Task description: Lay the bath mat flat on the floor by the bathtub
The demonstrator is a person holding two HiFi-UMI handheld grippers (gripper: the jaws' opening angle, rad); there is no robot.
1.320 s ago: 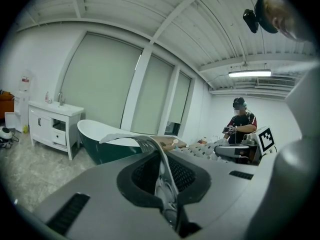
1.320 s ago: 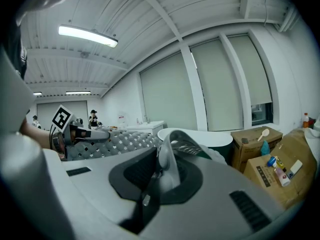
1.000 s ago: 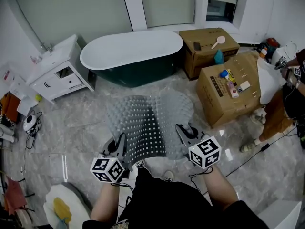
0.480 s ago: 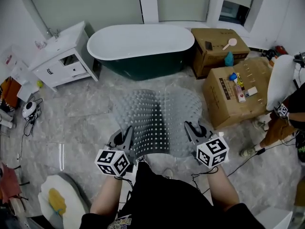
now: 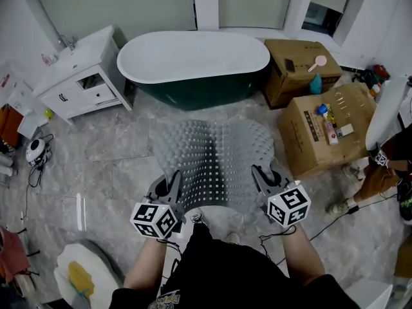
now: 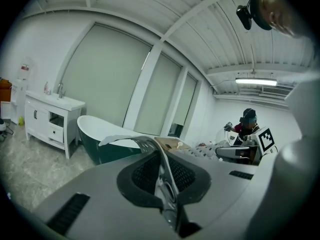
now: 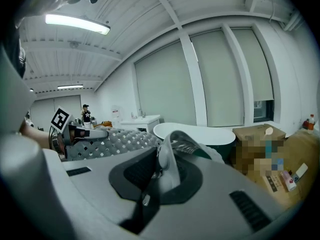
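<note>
- Left gripper [image 5: 171, 187], near left: jaws pressed together, pinching the near-left edge of the mat [image 5: 215, 159]. The thin edge shows clamped in the left gripper view [image 6: 162, 166].
- Right gripper [image 5: 262, 180], near right: likewise clamped on the mat's near-right edge [image 7: 169, 165].
- Step in hand, as judged: carrying the mat to its place. Done well, both grippers stay level and apart so that the sheet stays taut. The far edge should meet the floor [image 5: 116, 166] first, and the near edge should then be lowered without folds.
- Mat: held above the floor between the grippers, studded face up, with a near-to-far bow left of centre. Its free, rounded edge points far, toward the tub. Its long axis seems to run left to right, parallel to the tub.
- Tub [image 5: 193, 56], far centre: apart from the mat, with bare floor between them.
</note>
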